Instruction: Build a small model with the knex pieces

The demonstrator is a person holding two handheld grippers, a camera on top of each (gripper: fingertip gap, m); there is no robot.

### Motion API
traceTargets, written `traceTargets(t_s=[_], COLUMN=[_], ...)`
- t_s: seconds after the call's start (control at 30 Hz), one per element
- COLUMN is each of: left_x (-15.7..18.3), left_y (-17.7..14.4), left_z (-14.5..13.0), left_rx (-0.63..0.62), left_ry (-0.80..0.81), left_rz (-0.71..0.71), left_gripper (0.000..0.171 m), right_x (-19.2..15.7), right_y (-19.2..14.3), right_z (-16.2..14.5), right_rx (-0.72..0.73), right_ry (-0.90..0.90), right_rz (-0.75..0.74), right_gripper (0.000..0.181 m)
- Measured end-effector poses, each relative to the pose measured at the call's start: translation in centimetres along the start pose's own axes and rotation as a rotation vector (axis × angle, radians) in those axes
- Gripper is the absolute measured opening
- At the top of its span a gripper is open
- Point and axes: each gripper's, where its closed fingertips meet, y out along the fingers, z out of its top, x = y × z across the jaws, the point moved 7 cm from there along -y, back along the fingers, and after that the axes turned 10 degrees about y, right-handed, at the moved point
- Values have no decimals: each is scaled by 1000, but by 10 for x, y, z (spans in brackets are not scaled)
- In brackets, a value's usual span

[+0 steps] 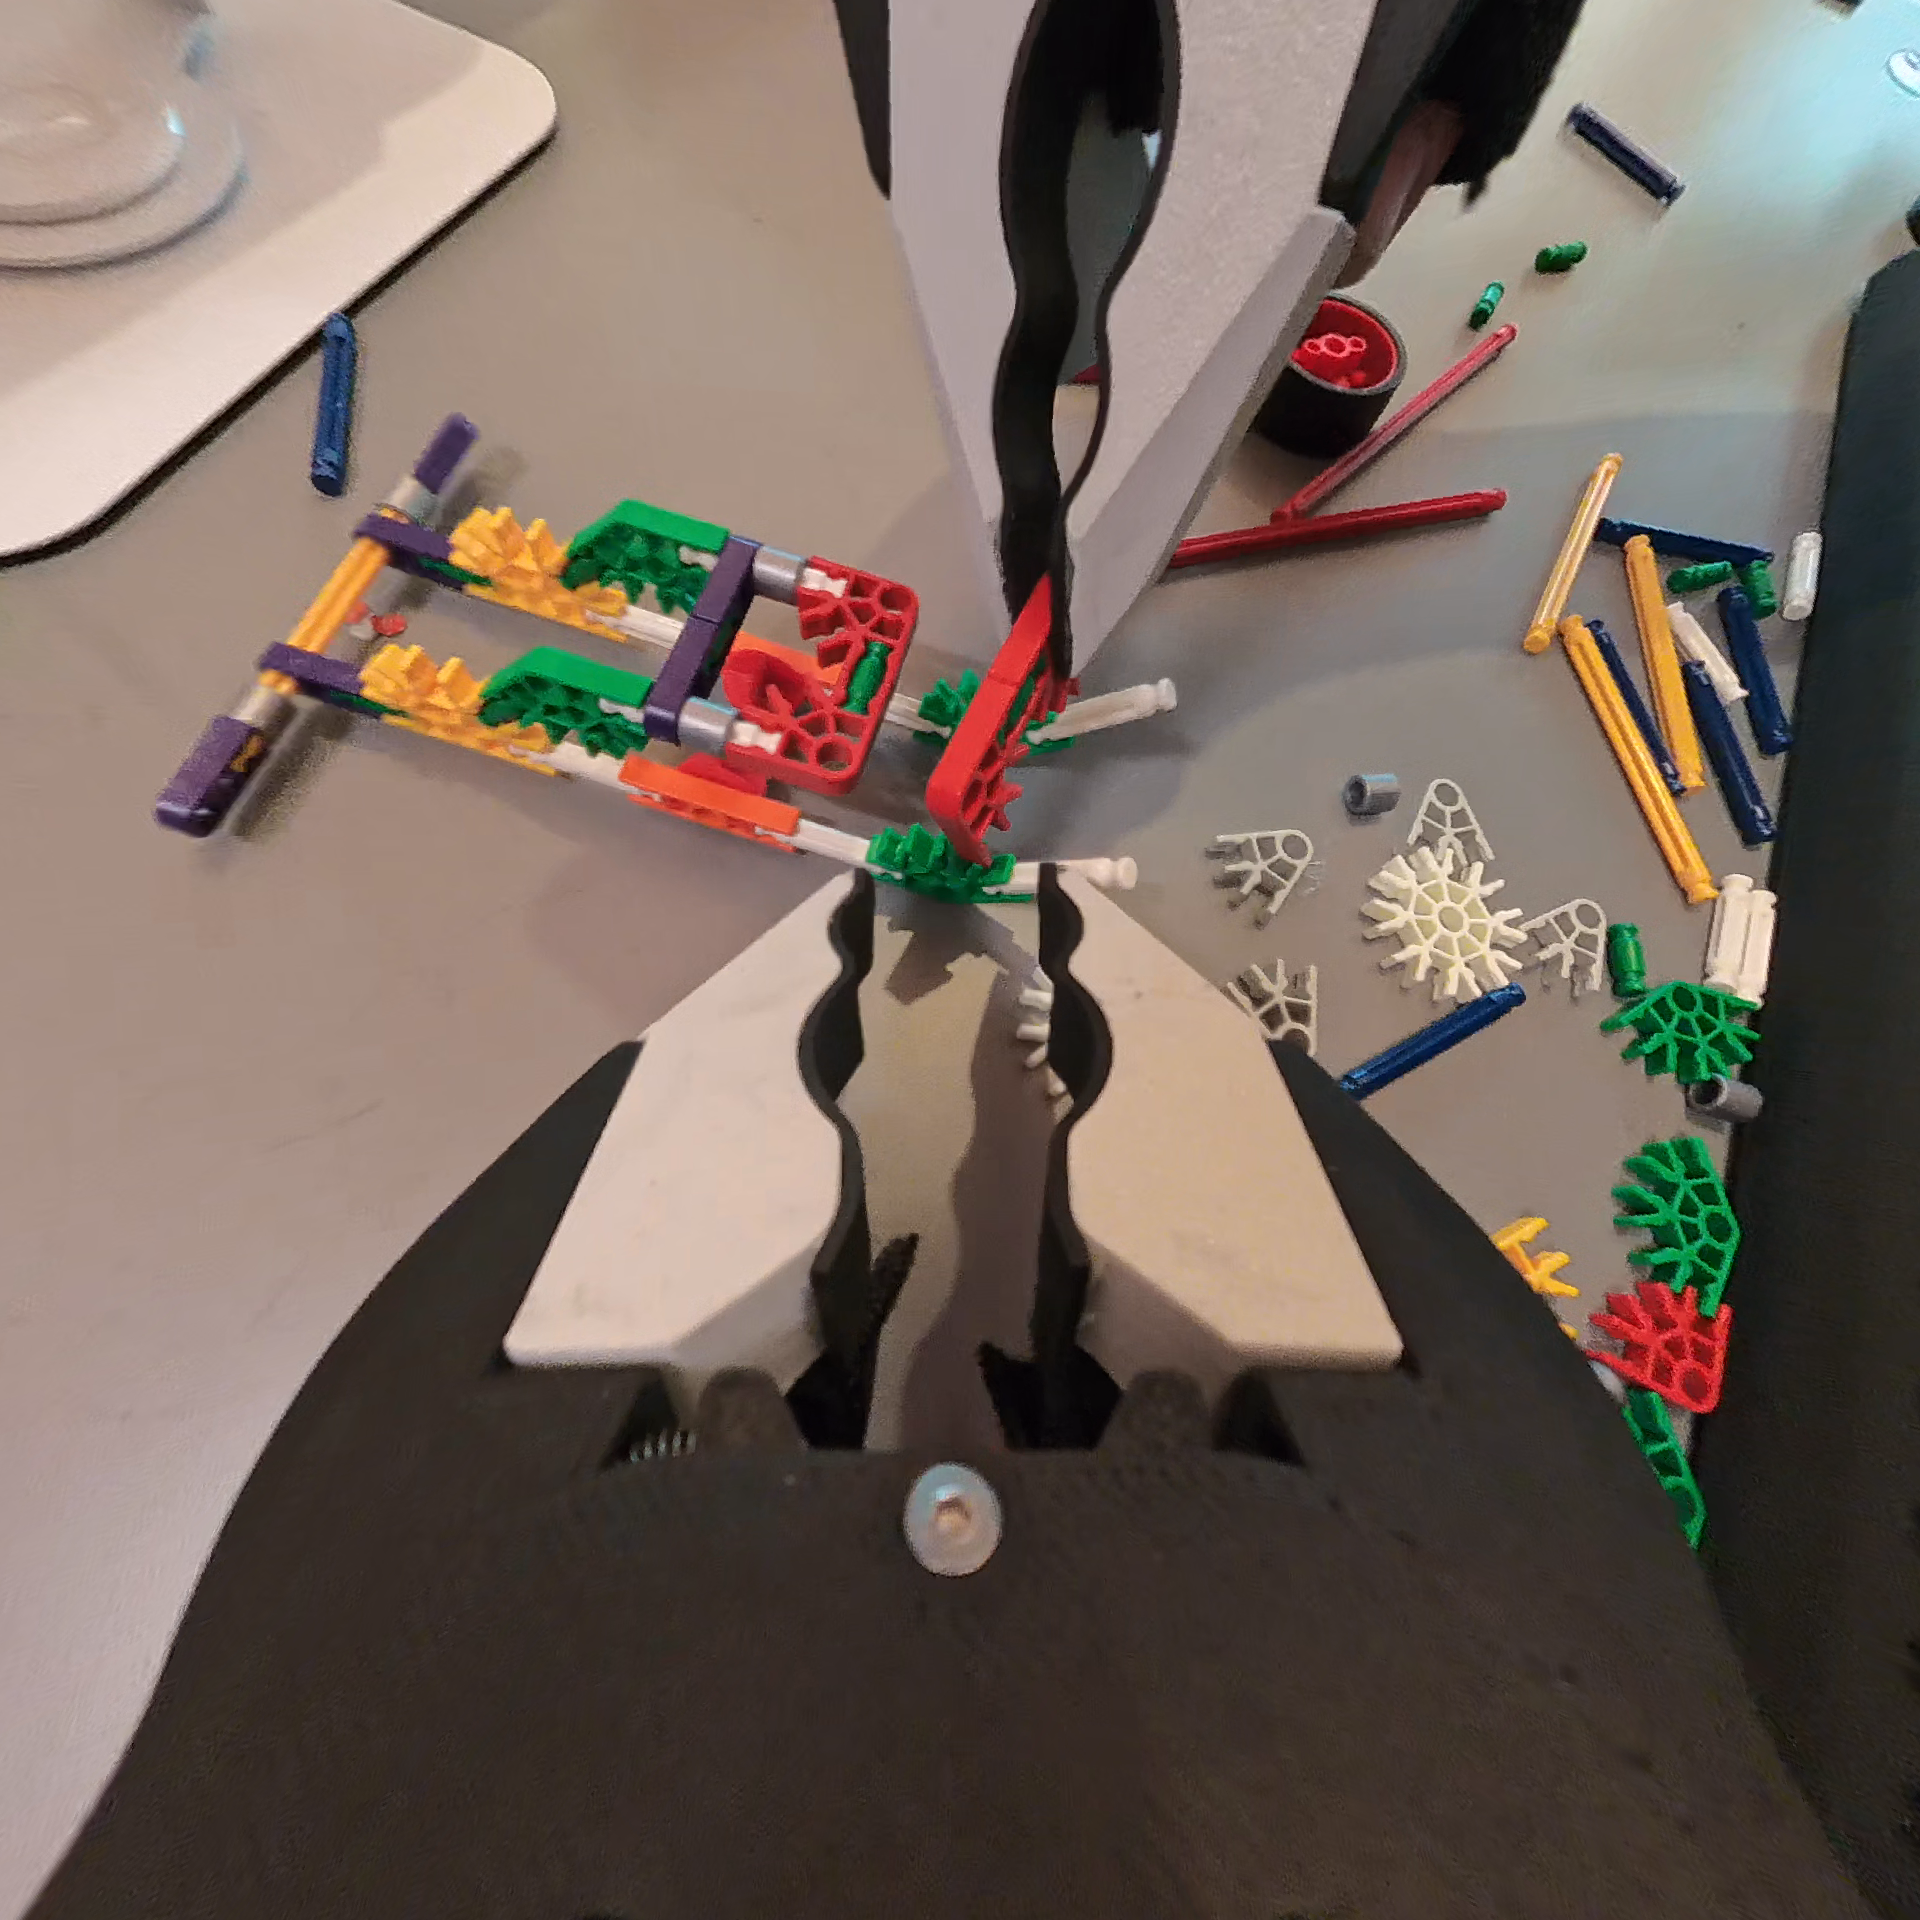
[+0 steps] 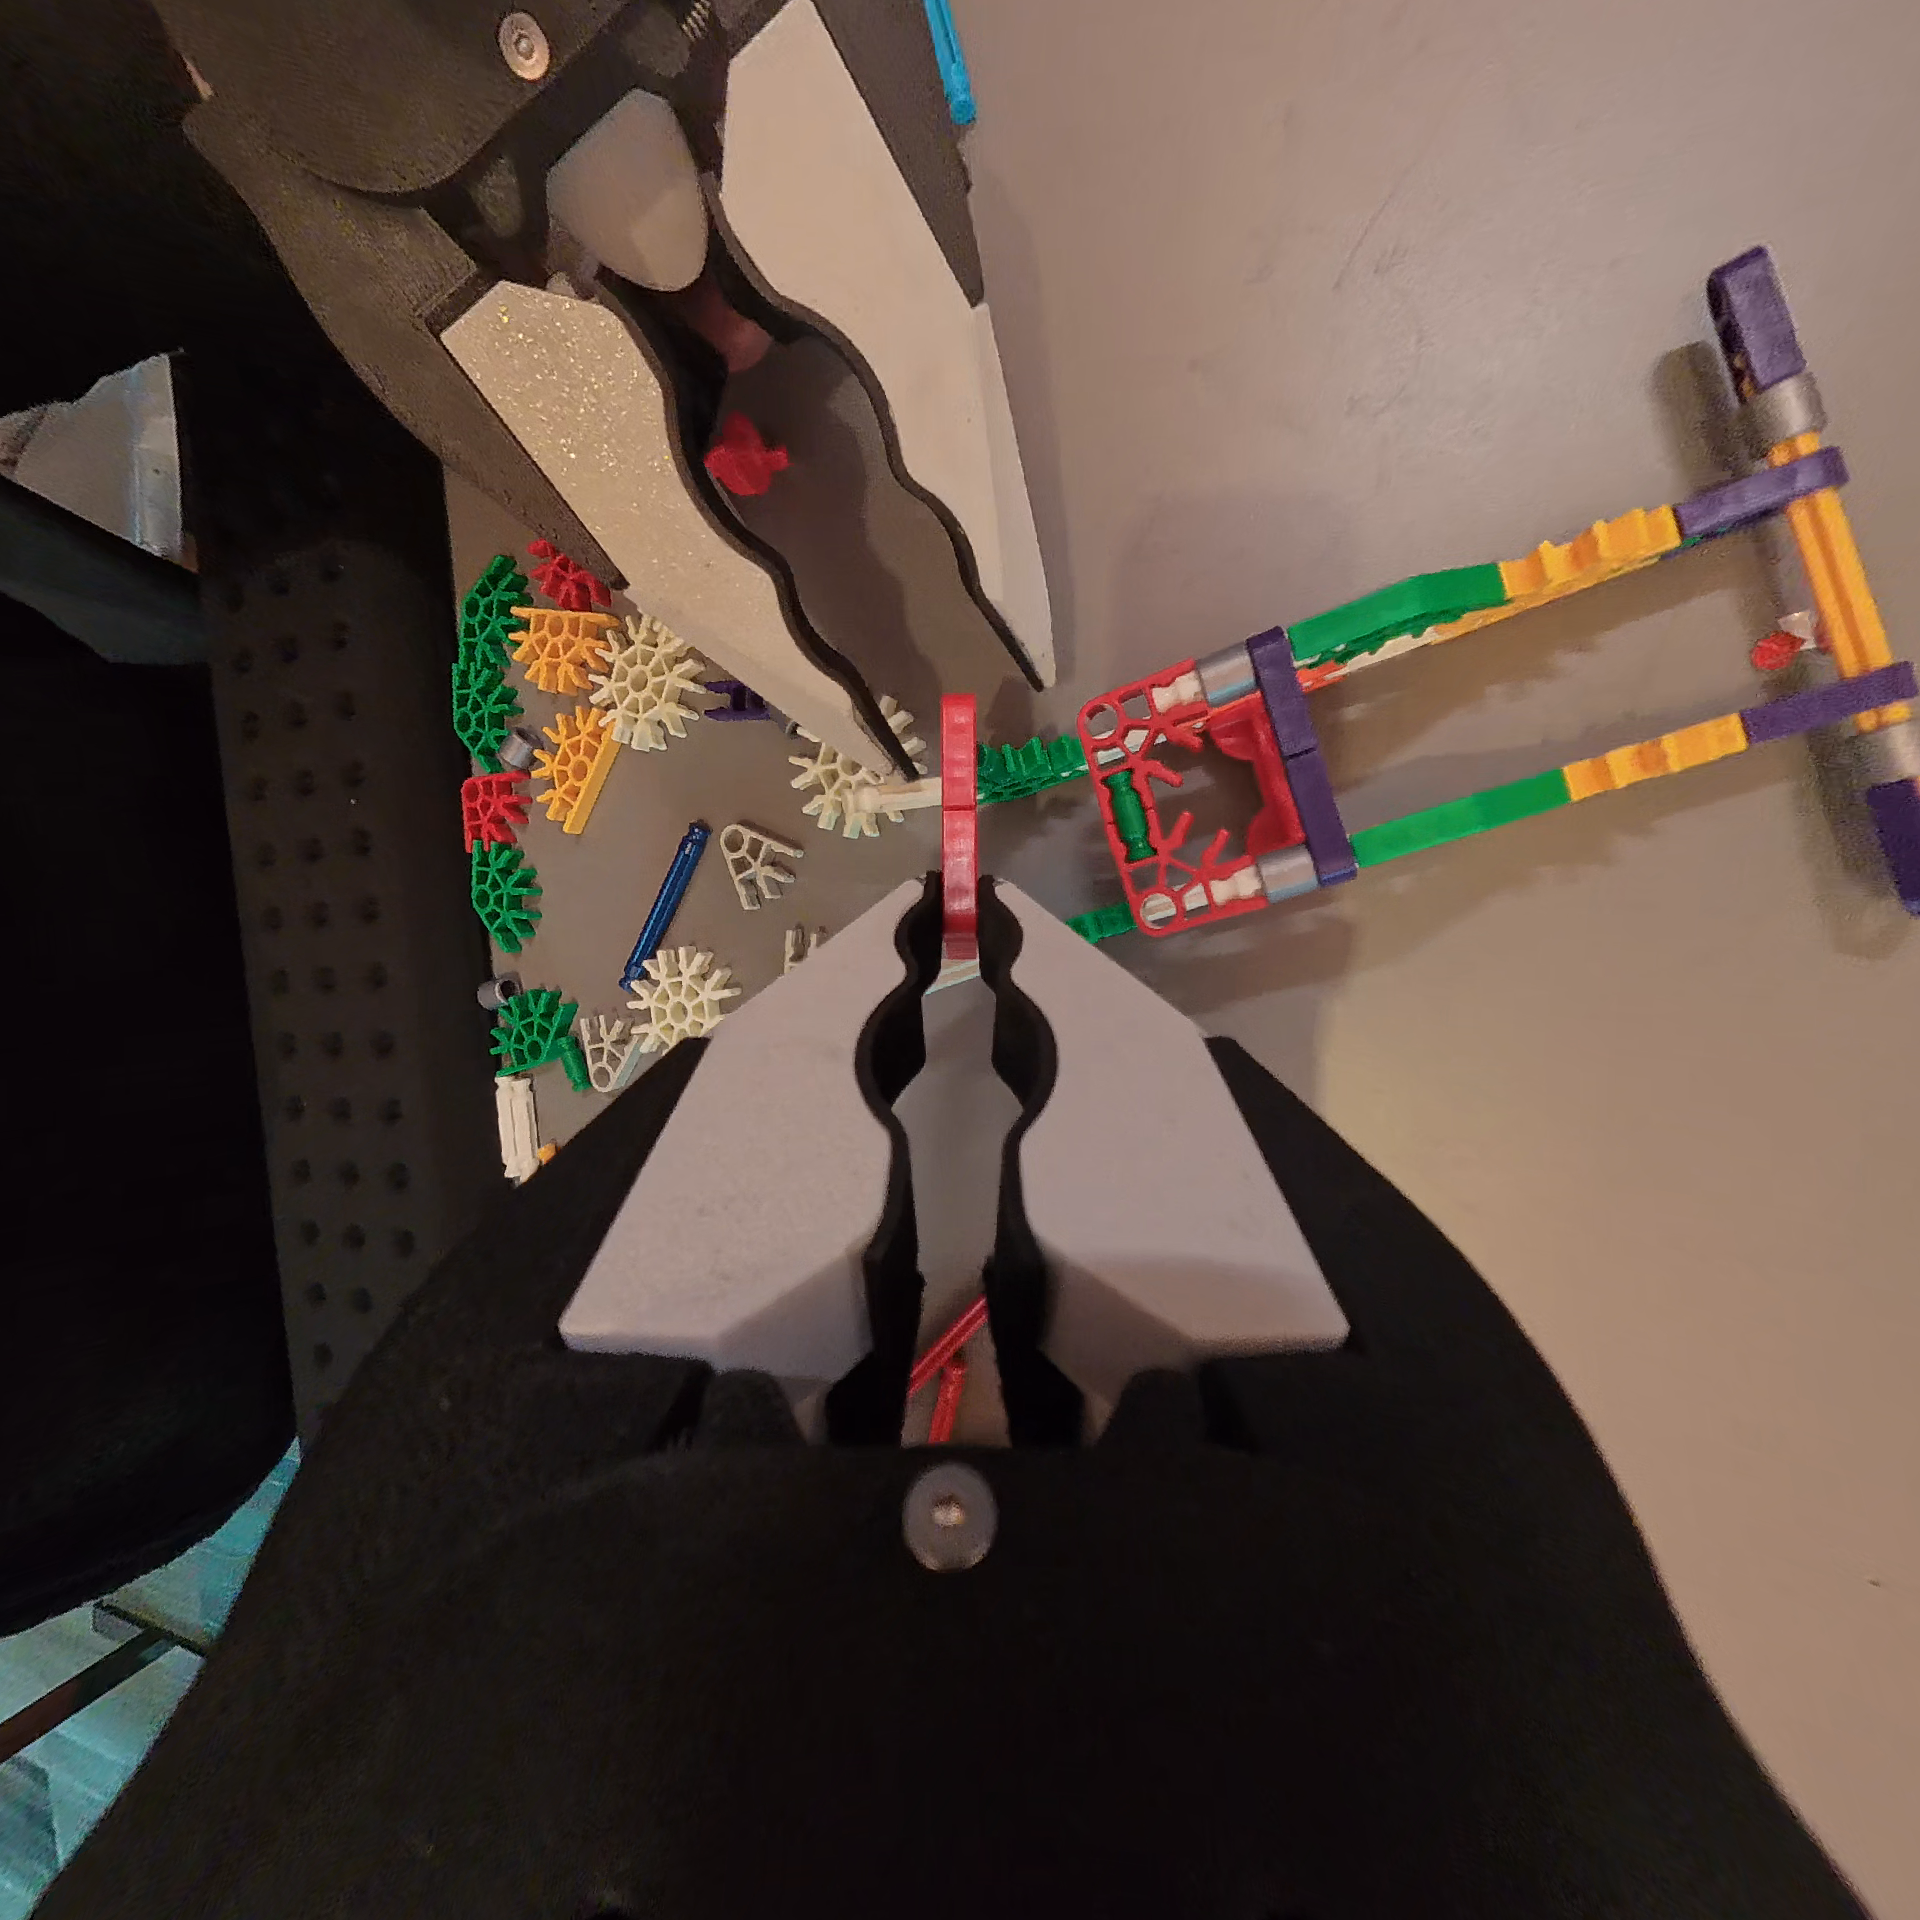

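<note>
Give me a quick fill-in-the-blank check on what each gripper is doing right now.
1. The right gripper is shut on a ____ square connector.
2. The left gripper is open, its tips at a ____ connector on the model's white rod.
3. The black wheel has a ____ hub.
4. Loose rods lie to the ____ of the model in the left wrist view.

Missing words: red; green; red; right

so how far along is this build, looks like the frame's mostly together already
Done: the long frame of purple, yellow, green and red pieces lies joined on the table. In hand: the right gripper is shut on a red connector at the frame's near end, by the green connectors; the left gripper sits open beside them. Left: many loose rods and a wheel lie unused.
</note>
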Motion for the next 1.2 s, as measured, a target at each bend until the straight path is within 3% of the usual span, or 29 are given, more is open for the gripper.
traceTargets(t_s=[0.27, 0.47, 0.87, 1.2], left_x=[-7, -7, -6, -7], left_y=[9, 15, 22, 24], left_z=[3, 6, 11, 11], left_rx=[42, 65, 62, 77], left_ry=[-5, 3, 58, 20], left_rz=[-97, -162, -106, -74], left_gripper=[23, 8, 2, 2], right_x=[4, 7, 17, 30], right_y=[1, 1, 0, -2], right_z=[-3, -5, -10, -20], right_rx=[-12, -9, -17, 37], right_ry=[-29, -60, -174, -208], right_rz=[3, 6, -69, -31], right_gripper=[3, 3, 6, 28])
